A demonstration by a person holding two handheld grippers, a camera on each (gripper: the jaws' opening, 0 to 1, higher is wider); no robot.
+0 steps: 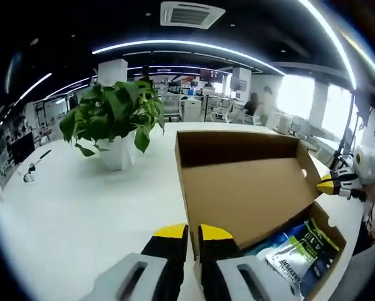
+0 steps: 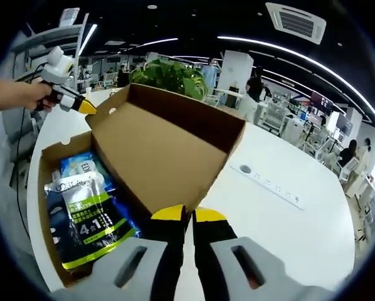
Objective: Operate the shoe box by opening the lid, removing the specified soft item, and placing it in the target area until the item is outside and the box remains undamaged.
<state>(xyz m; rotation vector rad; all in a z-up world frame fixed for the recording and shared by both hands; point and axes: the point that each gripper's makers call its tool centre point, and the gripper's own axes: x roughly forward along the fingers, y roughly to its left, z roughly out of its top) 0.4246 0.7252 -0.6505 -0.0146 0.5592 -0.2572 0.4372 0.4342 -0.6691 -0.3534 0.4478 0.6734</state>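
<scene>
A: Nearest, jaws narrow, pinched on opposite lid (image 1: 244, 188) corners: left gripper (image 1: 194, 233), right gripper (image 2: 189, 214). Why?

B: Probably propped open to reach the pouch (image 2: 90, 219), lying inside the box (image 1: 332, 229).

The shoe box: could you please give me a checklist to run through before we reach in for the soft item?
1. Lid raised clear of the opening: ok.
2. Soft pouch in sight inside the shoe box: ok.
3. Left tongs closed on the lid's edge: ok.
4. Right tongs closed on the lid's edge: ok.
5. One pair of tongs free to take the pouch: not ok, both are holding the lid.
6. Cardboard undamaged: cannot tell; no tear shows on the visible faces.
</scene>
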